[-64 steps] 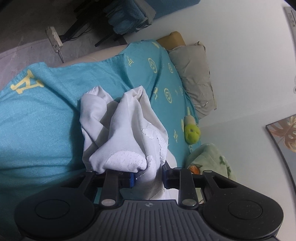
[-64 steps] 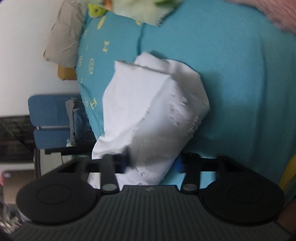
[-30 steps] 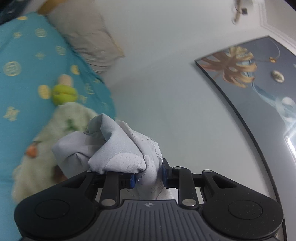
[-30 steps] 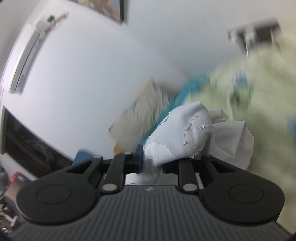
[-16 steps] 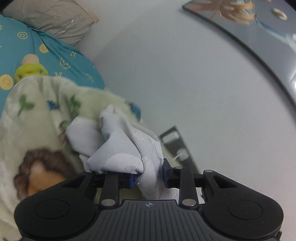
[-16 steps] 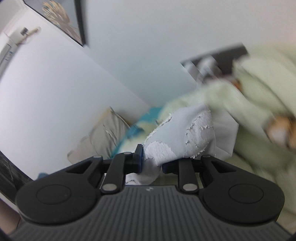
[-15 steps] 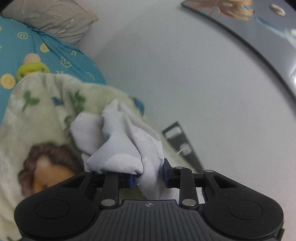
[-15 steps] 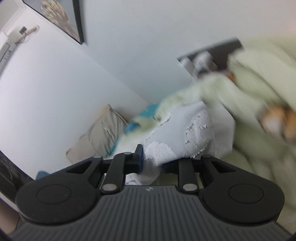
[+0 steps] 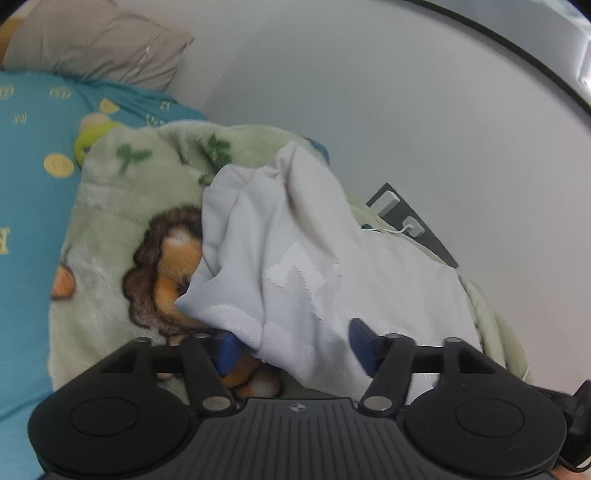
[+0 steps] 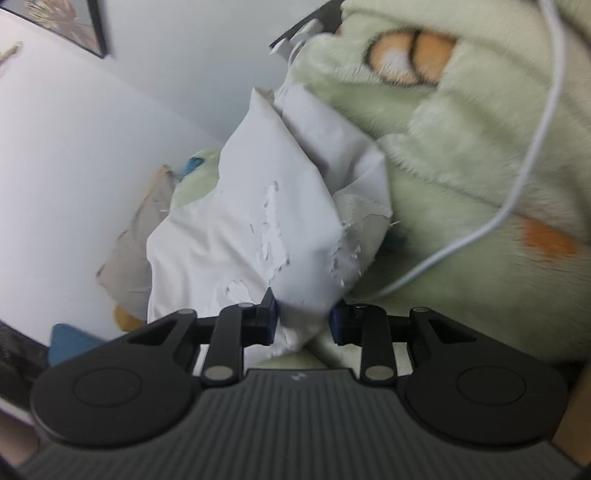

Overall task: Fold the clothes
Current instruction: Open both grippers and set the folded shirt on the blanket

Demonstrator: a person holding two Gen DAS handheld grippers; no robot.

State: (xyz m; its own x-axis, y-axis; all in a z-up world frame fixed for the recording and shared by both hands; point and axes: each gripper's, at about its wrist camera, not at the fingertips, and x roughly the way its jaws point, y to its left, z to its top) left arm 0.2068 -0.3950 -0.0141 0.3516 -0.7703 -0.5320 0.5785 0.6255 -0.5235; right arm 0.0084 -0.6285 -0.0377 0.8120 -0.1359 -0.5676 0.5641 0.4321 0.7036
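Garment (image 9: 306, 258) on green blanket (image 9: 122, 192), white cable (image 10: 532, 155) beside

Home bedroom. Bed dressed in a teal sheet (image 9: 26, 206) printed with yellow smiley faces and letters; a grey-beige pillow (image 9: 92, 40) lies at its head against a plain white wall (image 9: 369, 92). A pale green fleece blanket (image 9: 122, 206) with a cartoon lion and leaf motifs is heaped on the bed. A framed picture (image 10: 74, 26) hangs on the wall. A dark panel (image 9: 410, 221) by the bed carries a white plug; a white charging cable (image 10: 532, 147) trails over the blanket. Soft furnishings, domestic clutter, no work surfaces.
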